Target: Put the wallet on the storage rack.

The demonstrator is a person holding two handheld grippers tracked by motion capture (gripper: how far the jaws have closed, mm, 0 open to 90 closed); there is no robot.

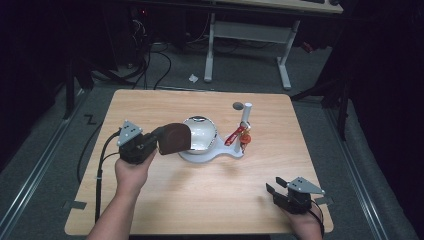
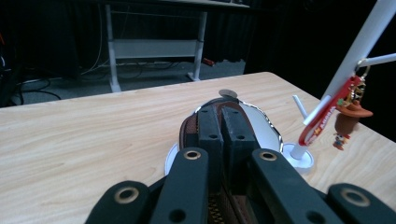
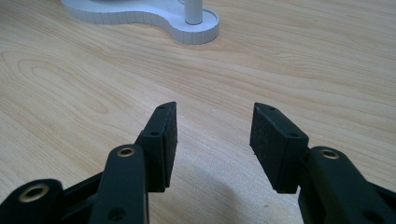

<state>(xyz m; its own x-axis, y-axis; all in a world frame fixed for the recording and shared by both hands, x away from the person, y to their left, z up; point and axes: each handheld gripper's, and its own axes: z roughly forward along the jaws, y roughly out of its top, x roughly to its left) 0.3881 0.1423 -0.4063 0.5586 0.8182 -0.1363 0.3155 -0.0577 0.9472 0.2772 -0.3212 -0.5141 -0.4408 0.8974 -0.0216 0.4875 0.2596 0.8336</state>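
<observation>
The brown pouch hangs over our pale wooden counter in a dark room, beside the white stand, pinched in our left gripper, while our right gripper rests half open and empty near the counter's edge.

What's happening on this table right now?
A person works at a wooden table with a claw in each hand. The left claw is shut on a brown pouch-like thing, held beside the shiny bowl on a white stand. A red strap with a small charm hangs from the stand's post. The right claw sits open near the table's front corner, holding nothing.
</observation>
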